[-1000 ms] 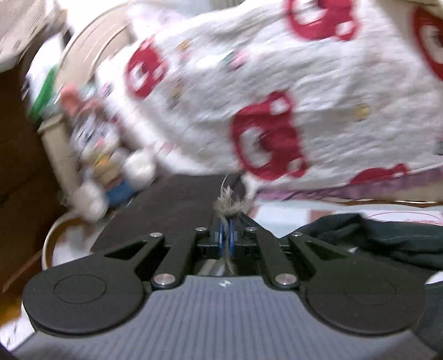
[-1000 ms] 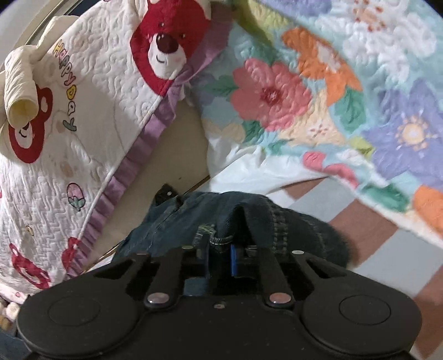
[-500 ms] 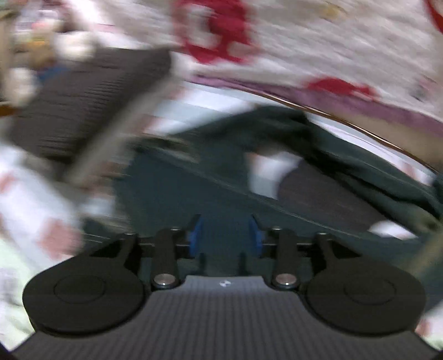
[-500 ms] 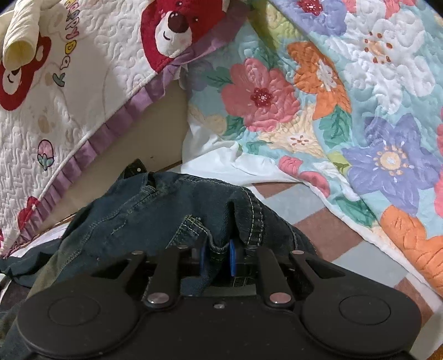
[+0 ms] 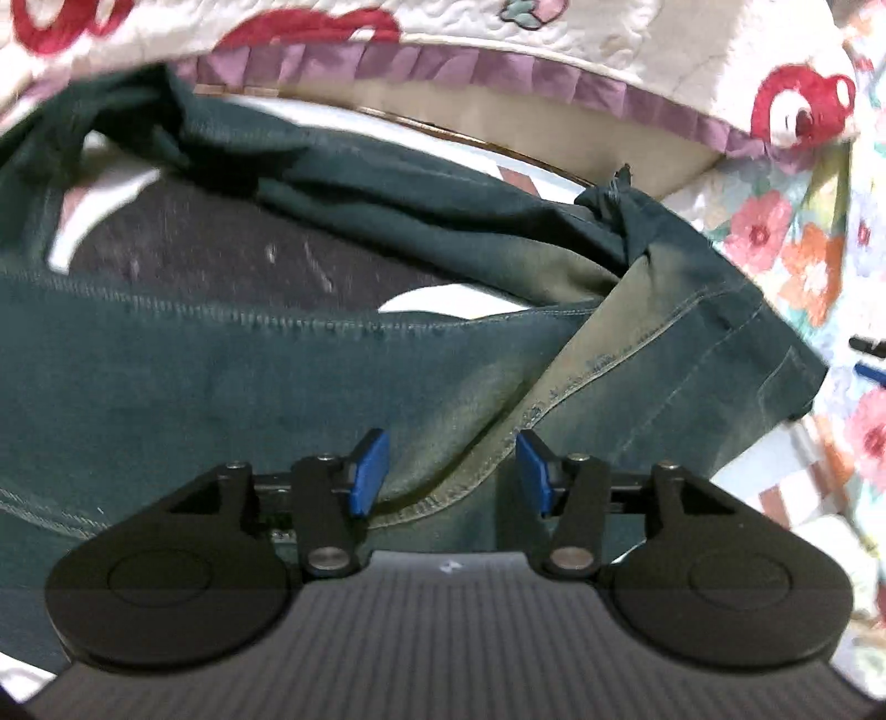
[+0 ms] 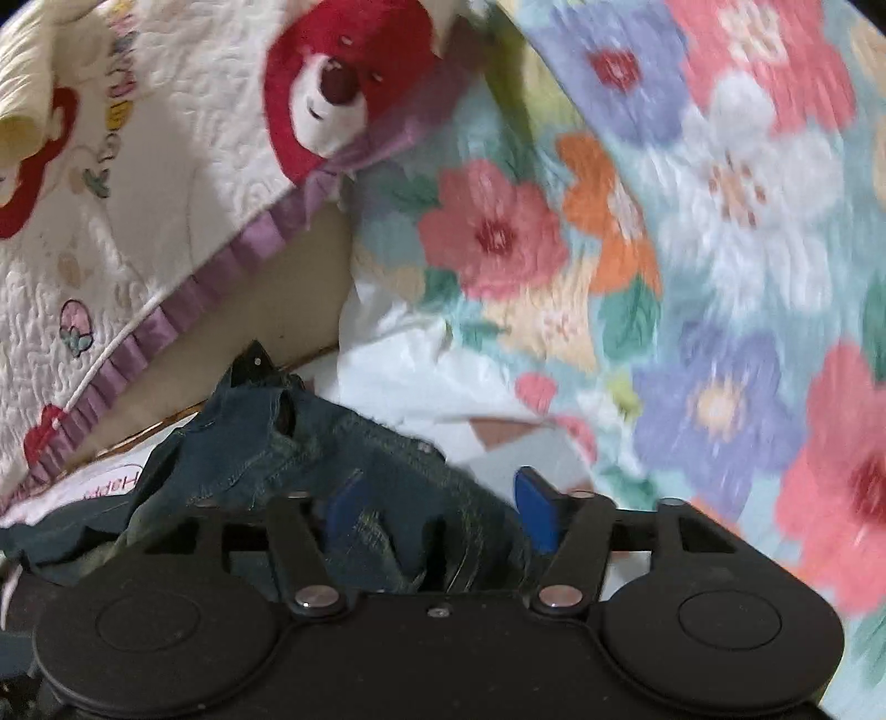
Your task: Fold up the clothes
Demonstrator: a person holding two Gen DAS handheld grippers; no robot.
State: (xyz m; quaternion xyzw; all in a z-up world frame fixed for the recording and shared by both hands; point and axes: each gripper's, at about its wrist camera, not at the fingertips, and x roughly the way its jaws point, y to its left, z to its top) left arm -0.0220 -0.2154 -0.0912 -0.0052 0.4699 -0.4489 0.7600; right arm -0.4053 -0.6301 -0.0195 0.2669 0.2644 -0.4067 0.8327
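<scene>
A pair of dark blue jeans [image 5: 277, 387] lies spread and creased across the left wrist view, its faded seam running under my left gripper [image 5: 451, 471]. That gripper's jaws are opening, and the blue pads [image 5: 368, 471] stand apart just above the denim without pressing it. In the right wrist view a bunched end of the jeans [image 6: 266, 443] sits between the jaws of my right gripper [image 6: 437, 509]. Its jaws are opening too. The denim fold stands loose between the pads [image 6: 534, 507], with a gap on the right side.
A white quilt with red bears and a purple frill [image 6: 166, 194] [image 5: 554, 33] hangs behind the jeans. A floral quilt [image 6: 692, 249] [image 5: 803, 260] fills the right. A pink and white checked sheet [image 5: 792, 482] lies under the jeans.
My left gripper swung down from facing the bear quilt to just over the jeans and opened. My right gripper let go of the denim fold it held and rose a little.
</scene>
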